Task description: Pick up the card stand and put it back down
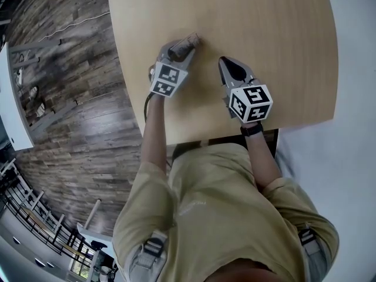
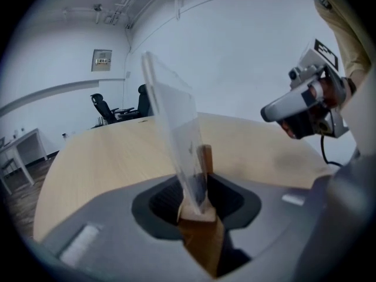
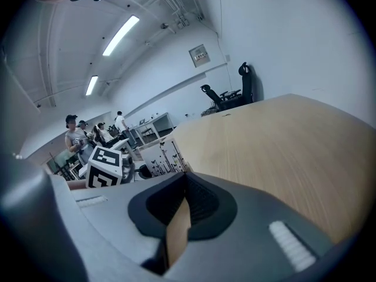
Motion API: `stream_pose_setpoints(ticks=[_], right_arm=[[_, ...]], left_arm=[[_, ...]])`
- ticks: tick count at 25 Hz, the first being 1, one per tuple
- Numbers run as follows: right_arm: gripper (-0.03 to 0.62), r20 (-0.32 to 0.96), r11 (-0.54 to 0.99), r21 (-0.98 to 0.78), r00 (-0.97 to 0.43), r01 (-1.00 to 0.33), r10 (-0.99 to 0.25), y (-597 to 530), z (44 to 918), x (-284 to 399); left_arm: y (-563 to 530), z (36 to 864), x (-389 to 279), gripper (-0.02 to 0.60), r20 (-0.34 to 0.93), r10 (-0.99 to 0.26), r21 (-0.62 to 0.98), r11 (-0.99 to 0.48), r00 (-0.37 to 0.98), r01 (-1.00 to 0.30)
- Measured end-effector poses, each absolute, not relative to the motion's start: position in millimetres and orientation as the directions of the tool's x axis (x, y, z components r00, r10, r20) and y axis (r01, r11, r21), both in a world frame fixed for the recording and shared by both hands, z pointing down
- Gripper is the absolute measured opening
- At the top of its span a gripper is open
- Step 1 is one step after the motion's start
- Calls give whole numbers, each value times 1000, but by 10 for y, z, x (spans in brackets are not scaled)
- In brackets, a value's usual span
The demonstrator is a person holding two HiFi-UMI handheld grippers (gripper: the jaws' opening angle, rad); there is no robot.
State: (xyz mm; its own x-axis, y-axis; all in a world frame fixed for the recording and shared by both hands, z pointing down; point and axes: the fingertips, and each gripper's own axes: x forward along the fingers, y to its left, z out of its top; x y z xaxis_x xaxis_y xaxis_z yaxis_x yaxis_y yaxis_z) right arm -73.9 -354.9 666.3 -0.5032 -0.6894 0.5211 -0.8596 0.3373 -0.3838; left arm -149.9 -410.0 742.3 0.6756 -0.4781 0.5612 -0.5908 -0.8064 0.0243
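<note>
The card stand (image 1: 190, 40), a clear upright plate in a small wooden base, stands on the light wooden table (image 1: 270, 28) near its left side. My left gripper (image 1: 183, 47) is shut on the wooden base. In the left gripper view the plate (image 2: 175, 128) rises tilted from between the jaws, with the base (image 2: 203, 219) wedged between the pads. My right gripper (image 1: 224, 61) hovers over the table just right of the stand, jaws together and holding nothing. The right gripper view shows the stand (image 3: 168, 157) to the left, beside the left gripper's marker cube (image 3: 106, 167).
The table's left edge (image 1: 120, 51) lies close to the stand, with dark plank floor (image 1: 64, 98) beyond it. The table's near edge (image 1: 294, 123) is by the person's body. Office chairs (image 2: 107, 107) stand beyond the far end of the table. People (image 3: 73, 137) stand in the background.
</note>
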Motion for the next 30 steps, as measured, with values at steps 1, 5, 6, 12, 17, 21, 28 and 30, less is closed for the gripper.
stream_pose_setpoints(ticks=[1, 5, 6, 12, 17, 21, 28, 30], right_arm=[[5, 522, 335, -385, -502, -860, -690, -3548, 6668, -742], [5, 517, 331, -389, -501, -860, -694, -3571, 6650, -768], [5, 515, 330, -389, -499, -860, -696, -3581, 6634, -771], [5, 492, 326, -382, -489, -865, -720, -3477, 6506, -688], [5, 469, 325, -374, -479, -869, -742, -3400, 6249, -709], [5, 438, 344, -344, -474, -874, -764, -3280, 6035, -775], [5, 360, 395, -256, -466, -882, -808, -3136, 5416, -942], [5, 331, 411, -246, -475, -878, -816, -3085, 5224, -1005]], left_arm=[[-4104, 7436, -1495, 116, 566, -472, 25, -810, 676, -586], [-4127, 7449, -1503, 100, 575, -457, 26, -819, 679, -573], [-4135, 7443, -1505, 98, 573, -452, 38, -818, 684, -573], [-3996, 7409, -1455, 92, 568, -451, 99, -793, 688, -601], [-3945, 7162, -1520, 91, 574, -479, 127, -749, 664, -651], [-3820, 6881, -1601, 92, 562, -503, 130, -730, 656, -671], [-3689, 5997, -1844, 92, 519, -601, 79, -674, 608, -734], [-3640, 5654, -1902, 92, 481, -637, 73, -656, 603, -751]])
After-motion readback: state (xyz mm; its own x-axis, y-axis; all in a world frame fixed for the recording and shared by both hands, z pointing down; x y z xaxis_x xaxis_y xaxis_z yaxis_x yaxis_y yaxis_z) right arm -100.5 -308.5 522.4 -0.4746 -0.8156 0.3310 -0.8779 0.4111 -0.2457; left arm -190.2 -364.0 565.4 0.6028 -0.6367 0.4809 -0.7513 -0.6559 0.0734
